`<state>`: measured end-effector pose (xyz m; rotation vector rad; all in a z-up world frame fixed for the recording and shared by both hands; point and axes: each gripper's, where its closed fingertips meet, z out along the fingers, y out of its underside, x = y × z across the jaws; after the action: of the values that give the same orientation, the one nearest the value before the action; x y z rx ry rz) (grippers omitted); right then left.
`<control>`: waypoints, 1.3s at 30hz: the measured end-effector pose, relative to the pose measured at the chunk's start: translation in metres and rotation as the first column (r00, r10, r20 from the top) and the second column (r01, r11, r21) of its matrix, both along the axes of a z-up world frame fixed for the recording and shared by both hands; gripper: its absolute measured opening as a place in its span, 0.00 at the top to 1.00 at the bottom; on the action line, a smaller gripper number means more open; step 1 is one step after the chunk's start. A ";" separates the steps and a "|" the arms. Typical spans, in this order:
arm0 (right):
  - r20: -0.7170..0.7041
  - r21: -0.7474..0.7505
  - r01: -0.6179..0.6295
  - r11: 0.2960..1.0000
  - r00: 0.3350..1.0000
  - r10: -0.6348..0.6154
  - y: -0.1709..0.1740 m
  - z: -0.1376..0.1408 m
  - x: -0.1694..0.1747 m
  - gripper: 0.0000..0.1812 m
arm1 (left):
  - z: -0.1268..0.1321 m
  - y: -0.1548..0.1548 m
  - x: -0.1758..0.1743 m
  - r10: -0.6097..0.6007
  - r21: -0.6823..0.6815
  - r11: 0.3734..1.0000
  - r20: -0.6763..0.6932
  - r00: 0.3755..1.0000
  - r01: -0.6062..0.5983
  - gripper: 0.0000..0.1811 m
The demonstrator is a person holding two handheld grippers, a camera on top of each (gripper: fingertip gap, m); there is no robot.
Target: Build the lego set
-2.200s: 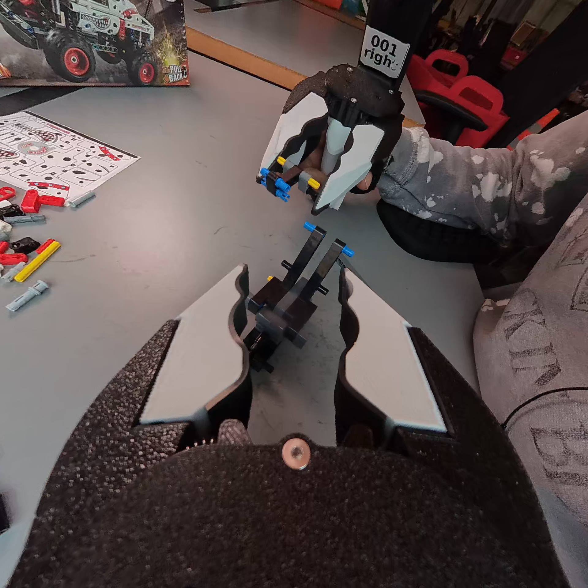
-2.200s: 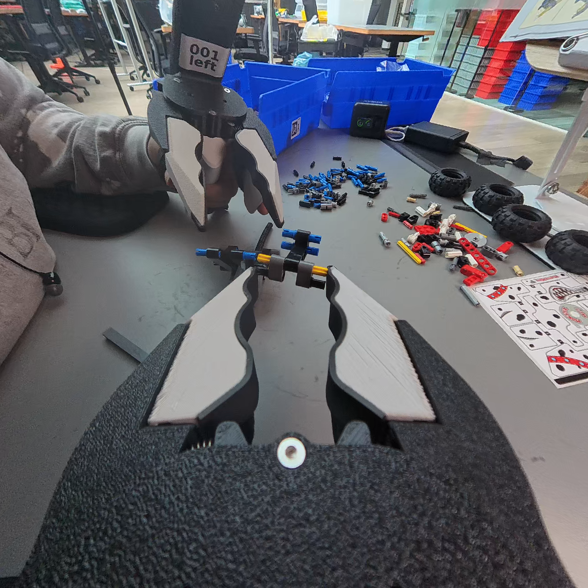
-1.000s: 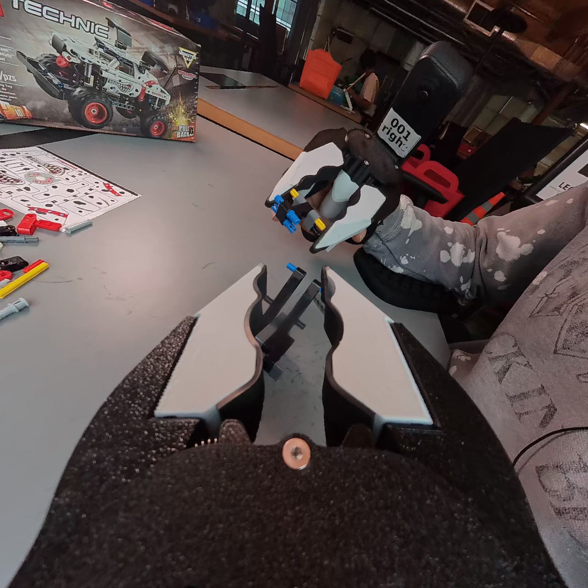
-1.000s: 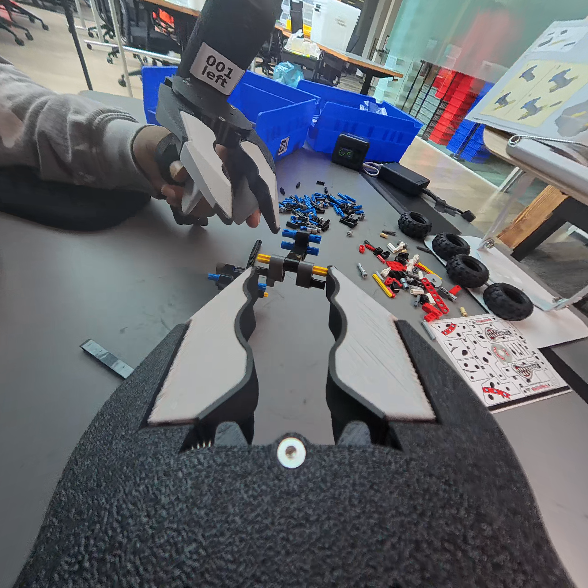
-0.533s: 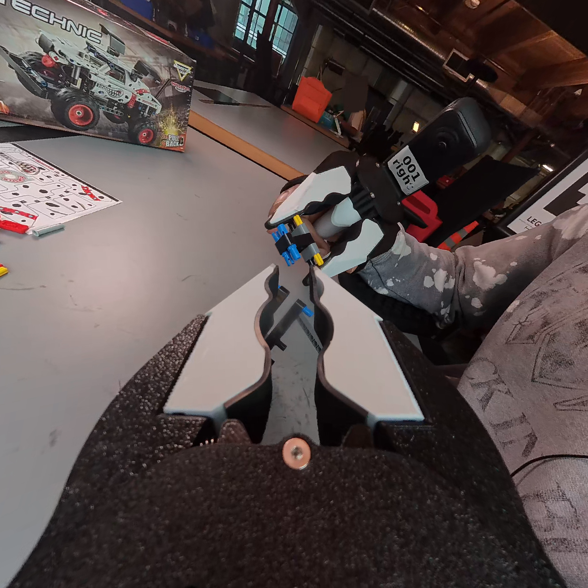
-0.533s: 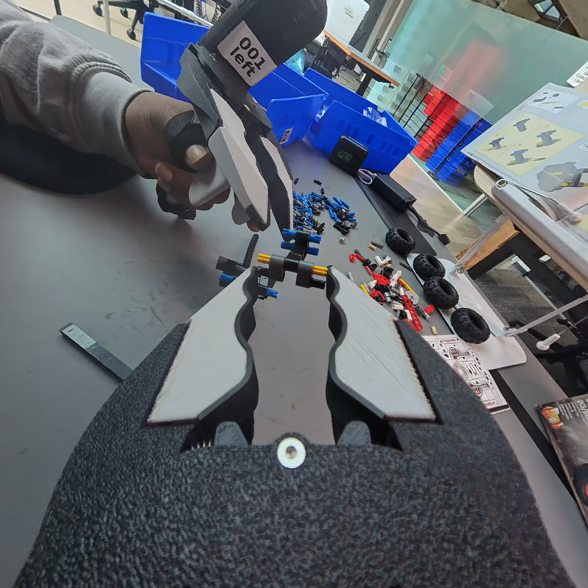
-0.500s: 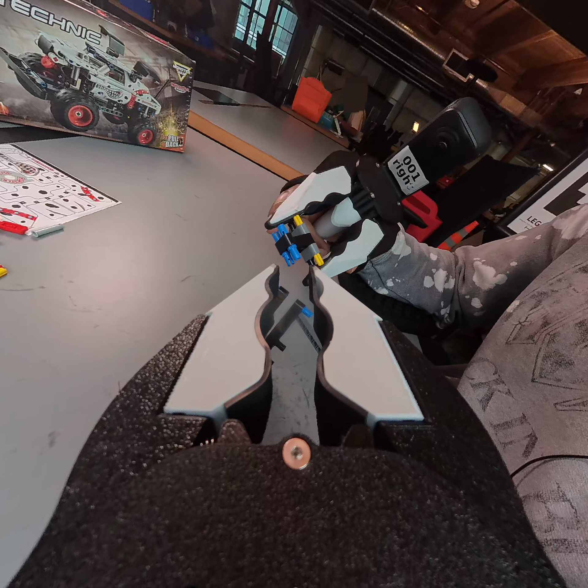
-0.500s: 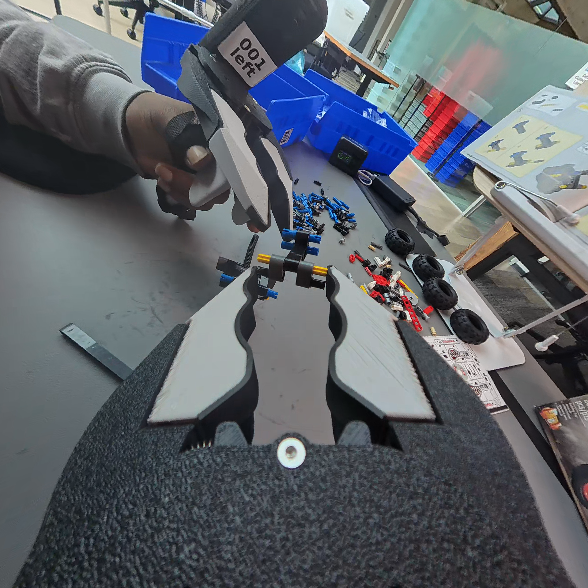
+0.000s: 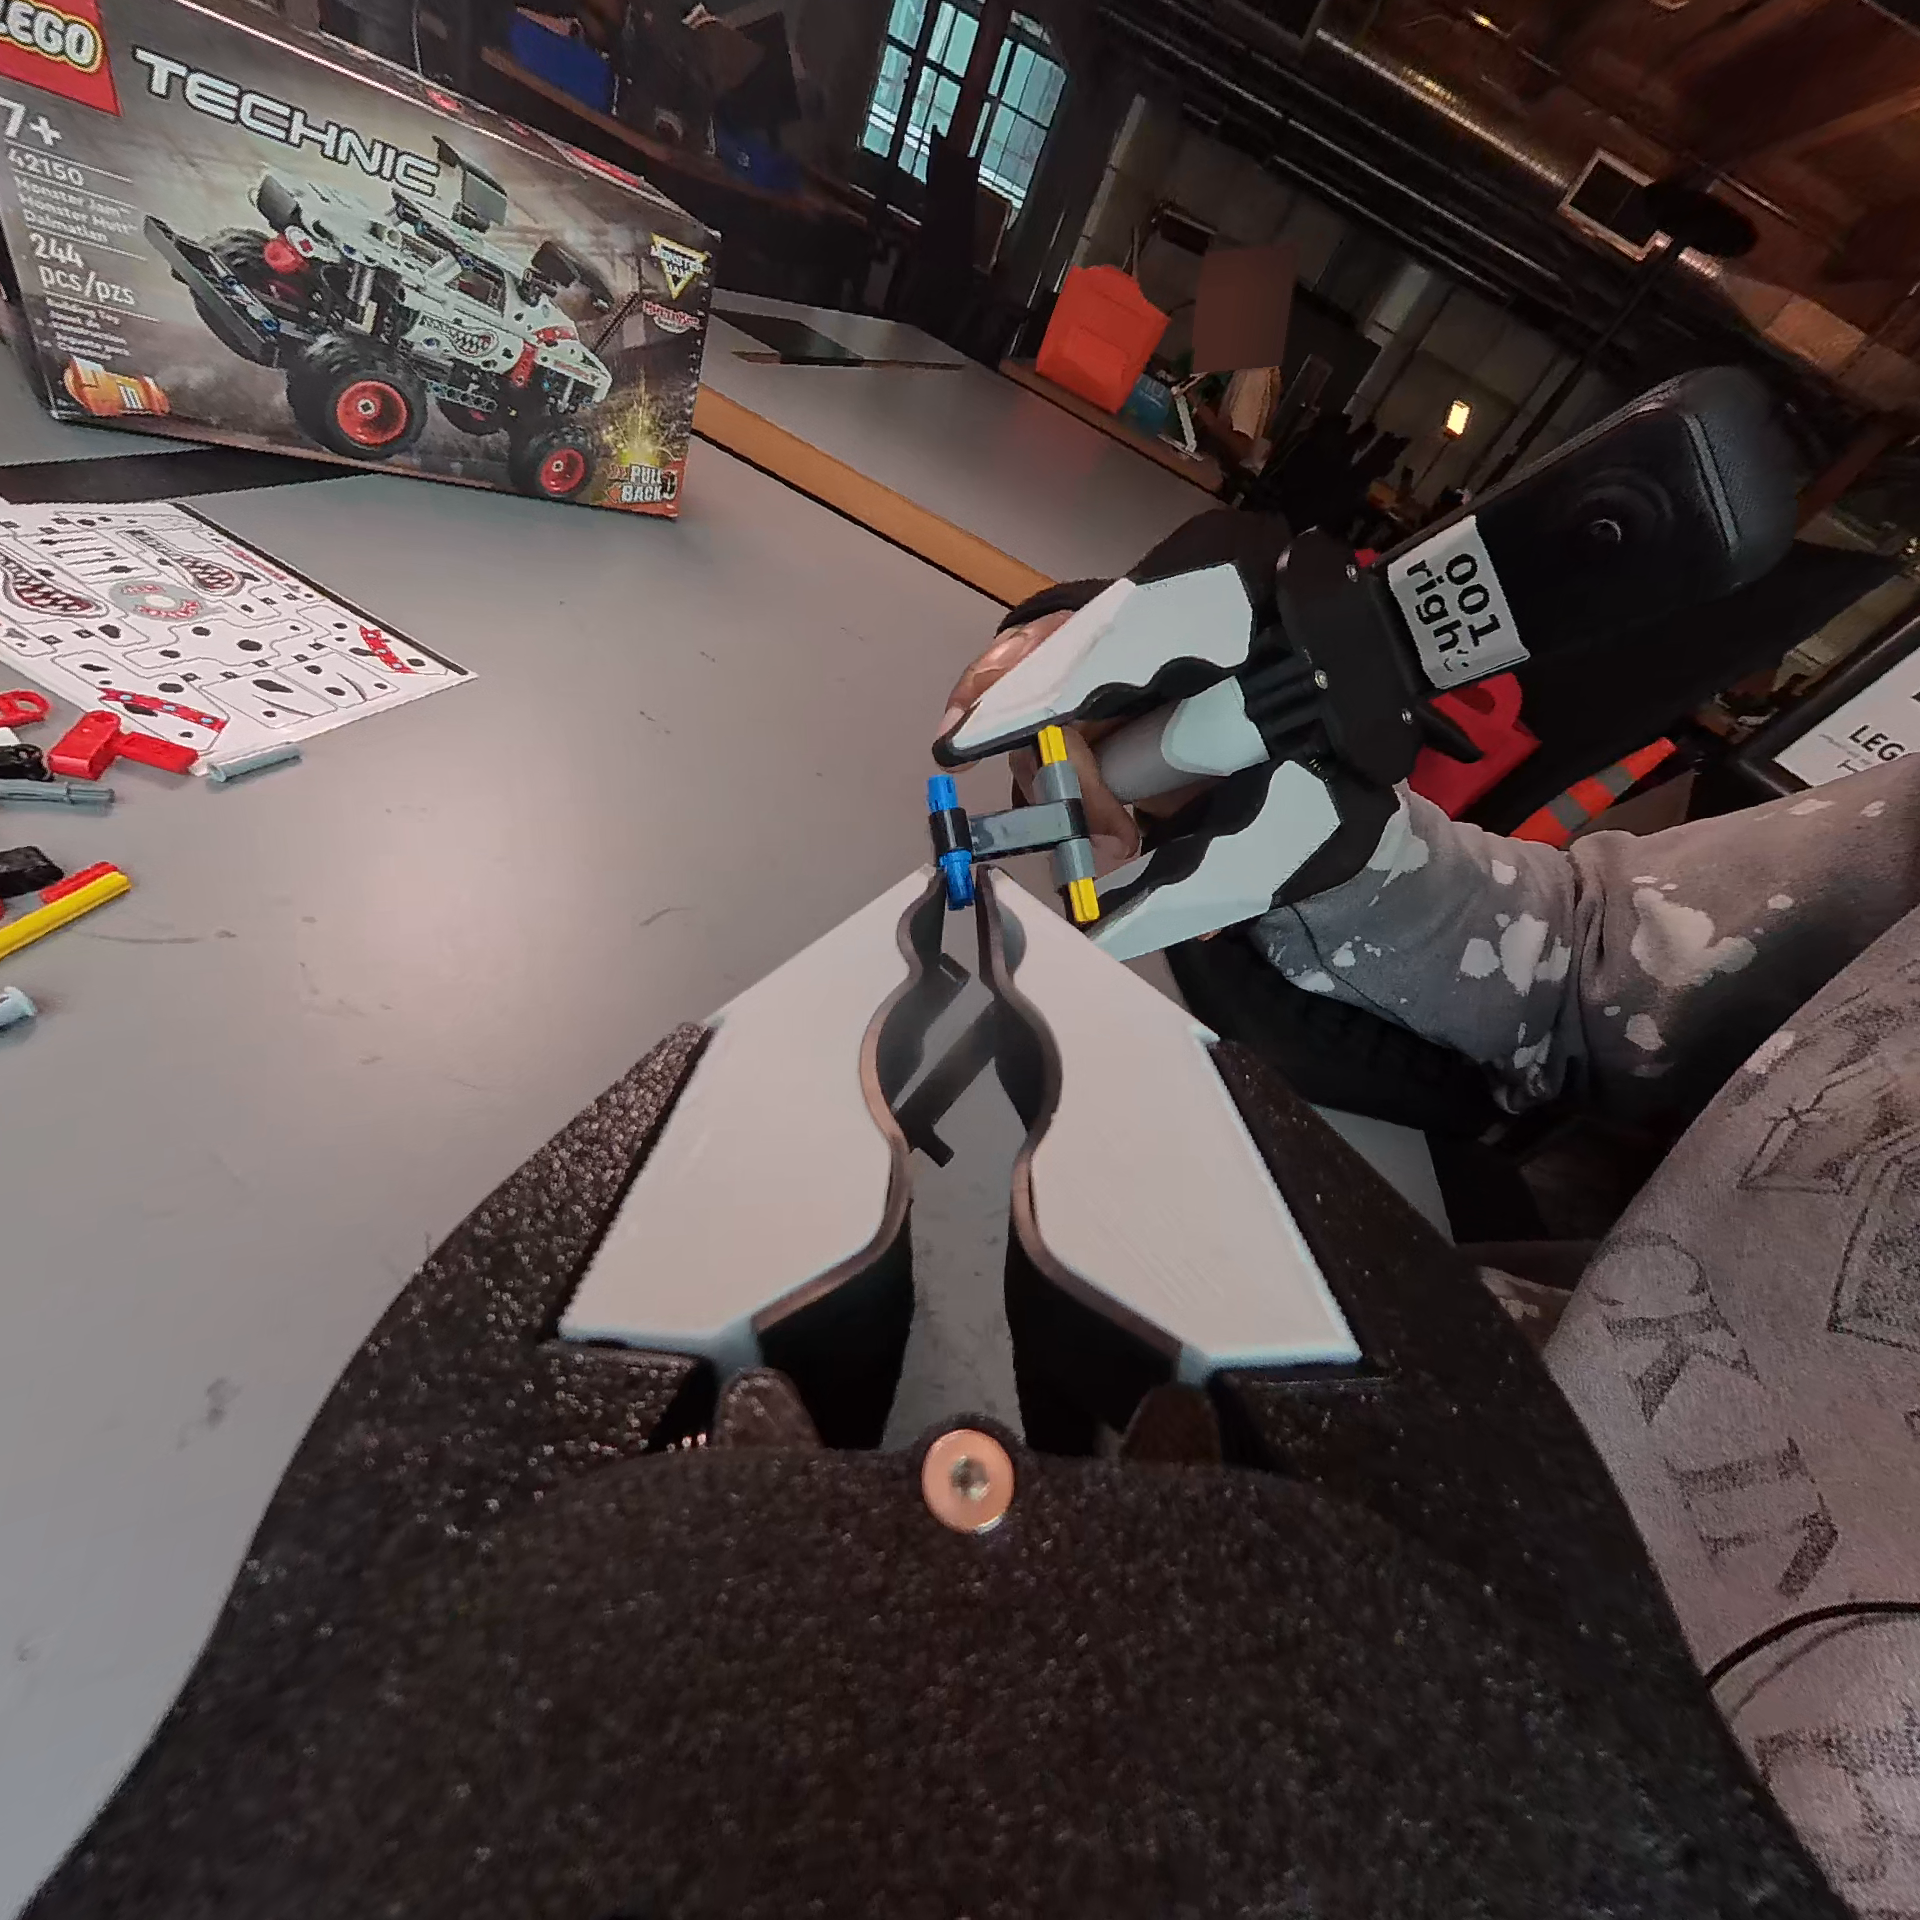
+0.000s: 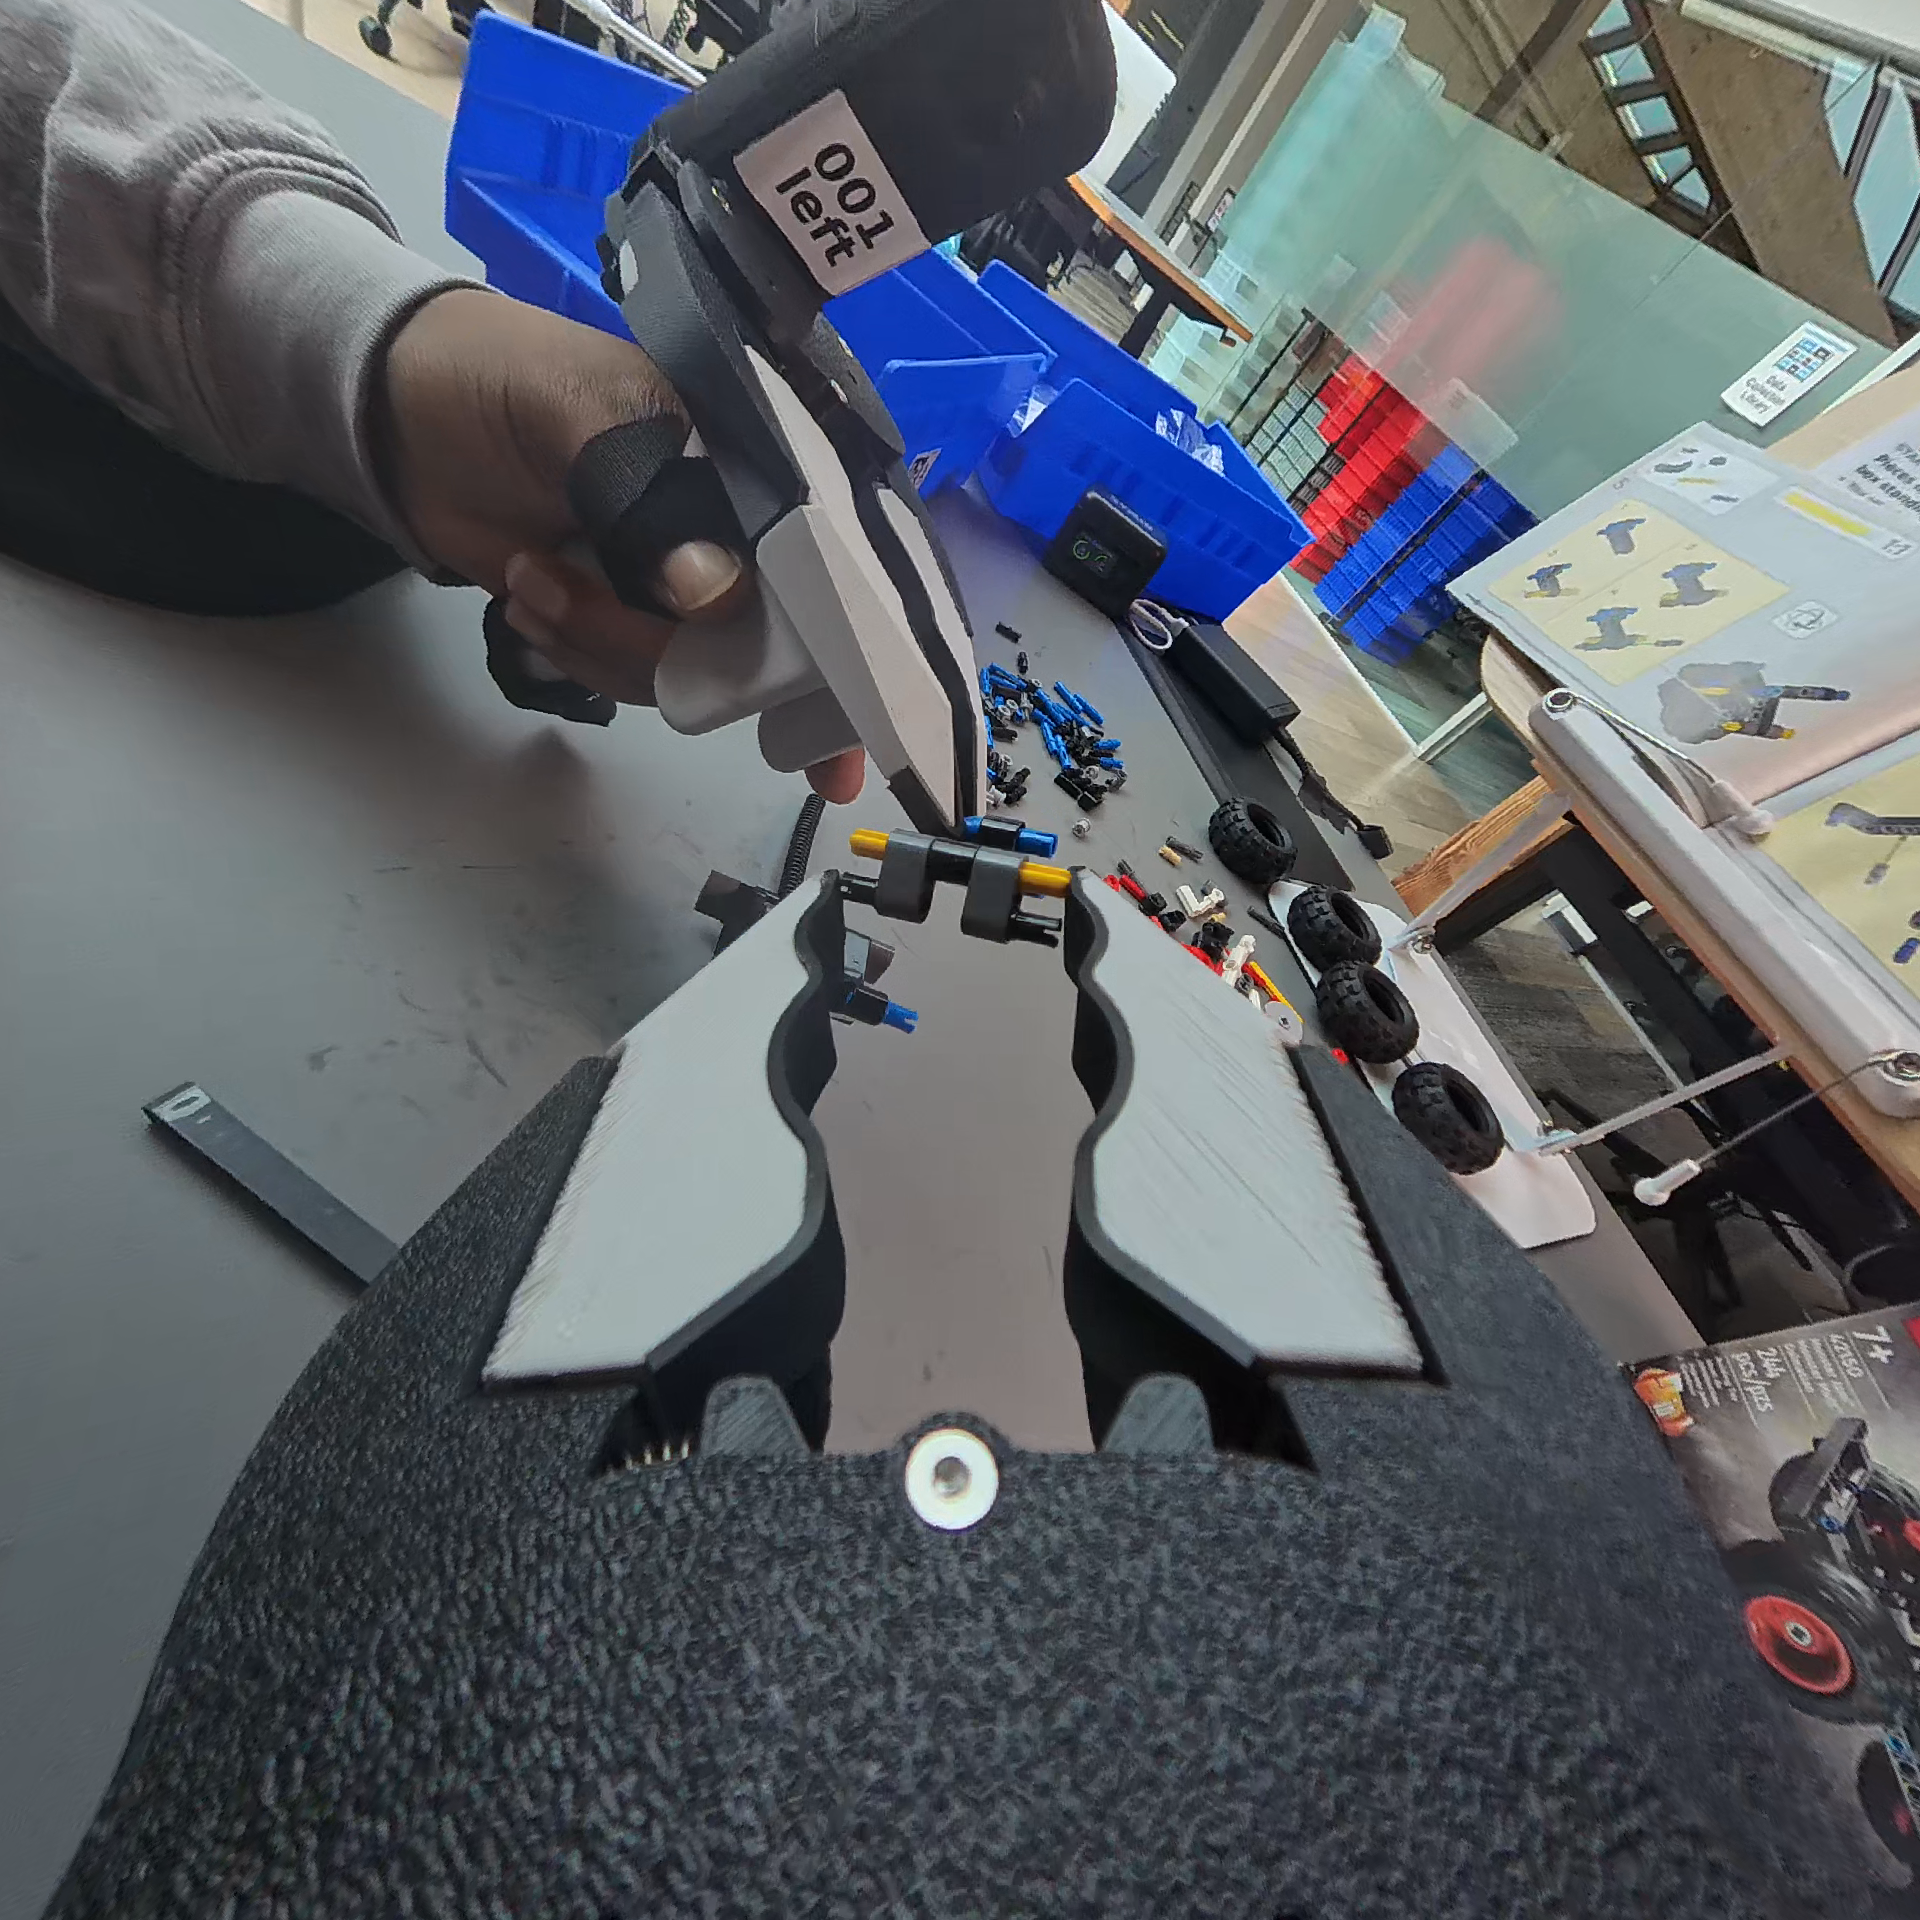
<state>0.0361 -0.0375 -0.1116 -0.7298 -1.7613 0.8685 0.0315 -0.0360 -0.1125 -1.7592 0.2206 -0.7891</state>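
My right gripper [image 10: 951,888] is shut on a small sub-assembly [image 10: 940,873]: a yellow axle through two grey pieces, with a black connector and blue pins at its far end. It holds this above the table. It also shows in the left wrist view [image 9: 1023,842], gripping the yellow axle's ends. My left gripper [image 9: 958,888] is nearly closed and its tips pinch the blue pin [image 9: 951,831] of that sub-assembly. In the right wrist view it [image 10: 940,805] comes down from above. A black frame piece [image 9: 940,1060] lies on the table below, partly hidden [image 10: 727,894].
Blue and black pins [image 10: 1049,727], red and white parts [image 10: 1205,935] and several tyres [image 10: 1361,1008] lie ahead on the right. Blue bins [image 10: 935,343] stand behind. The set's box [image 9: 364,291], a sticker sheet [image 9: 177,623] and a black strip [image 10: 270,1184] are on the table. Only a small space, under 4 cm, lies between the two pairs of fingers.
My left gripper went from open around the black frame to nearly closed, rose, and now pinches the blue pin. My right gripper turned its sub-assembly towards the left one.
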 end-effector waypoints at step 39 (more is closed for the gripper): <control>-0.065 -0.466 -0.399 0.789 0.905 0.419 -0.057 0.030 0.034 0.77 | 0.029 -0.049 0.040 -0.329 0.214 0.909 -0.160 0.931 0.358 0.87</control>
<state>0.0698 -0.0945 -0.0812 -0.6779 -1.7929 1.6336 0.0719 -0.0846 -0.0837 -1.5567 0.6966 -0.8666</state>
